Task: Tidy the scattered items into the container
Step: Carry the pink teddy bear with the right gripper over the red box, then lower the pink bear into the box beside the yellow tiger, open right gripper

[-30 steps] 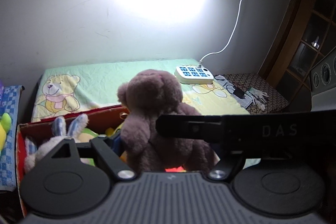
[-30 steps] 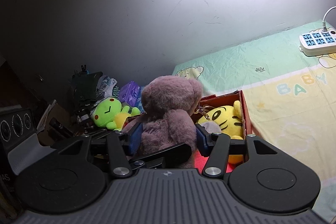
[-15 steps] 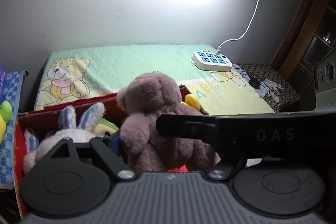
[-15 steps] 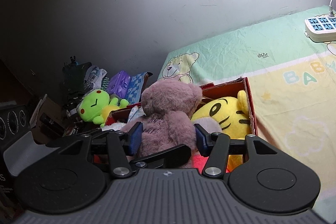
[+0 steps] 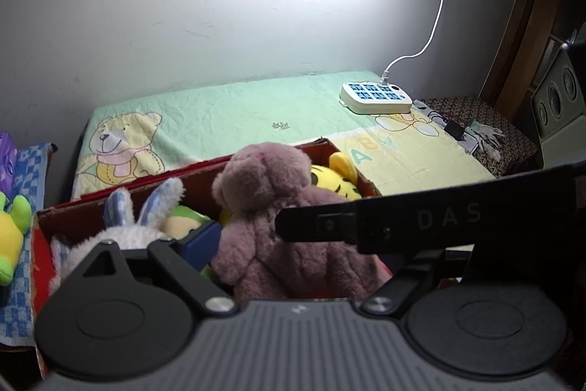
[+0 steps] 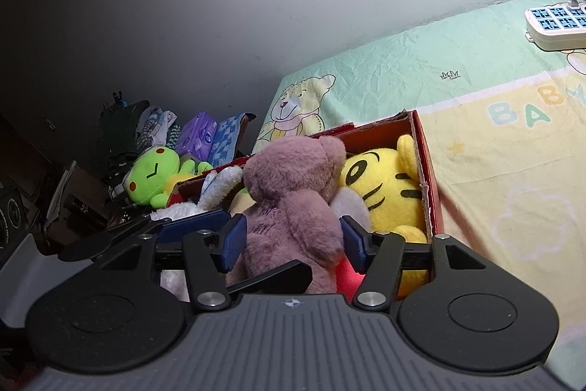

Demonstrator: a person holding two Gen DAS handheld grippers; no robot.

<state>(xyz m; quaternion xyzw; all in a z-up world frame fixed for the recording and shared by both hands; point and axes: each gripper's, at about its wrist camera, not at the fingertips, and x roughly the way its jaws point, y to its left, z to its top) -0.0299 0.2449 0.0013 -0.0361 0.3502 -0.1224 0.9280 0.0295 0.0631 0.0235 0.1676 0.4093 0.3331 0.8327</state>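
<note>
A mauve teddy bear (image 5: 278,226) (image 6: 293,207) sits upright in the red cardboard box (image 5: 205,167) (image 6: 421,149), its back to both cameras. My right gripper (image 6: 293,240) flanks its body; the jaws are opening and the blue pads (image 6: 234,239) only brush the fur. My left gripper (image 5: 304,244) is opening too. Its blue left pad (image 5: 201,240) stands just off the bear's arm, and its other finger is hidden behind the right gripper's black finger (image 5: 403,222). A yellow tiger (image 6: 384,185) and a white rabbit (image 5: 121,229) lie in the box.
The box stands at the near left corner of a bed with a green and yellow bear-print sheet (image 5: 238,105). A white power strip (image 5: 377,96) lies at the bed's far right. A green frog plush (image 6: 154,174) and a purple pack (image 6: 199,134) lie left of the box.
Both grippers have sunk with the bear, which now sits lower in the box. Both pairs of jaws have widened around it.
</note>
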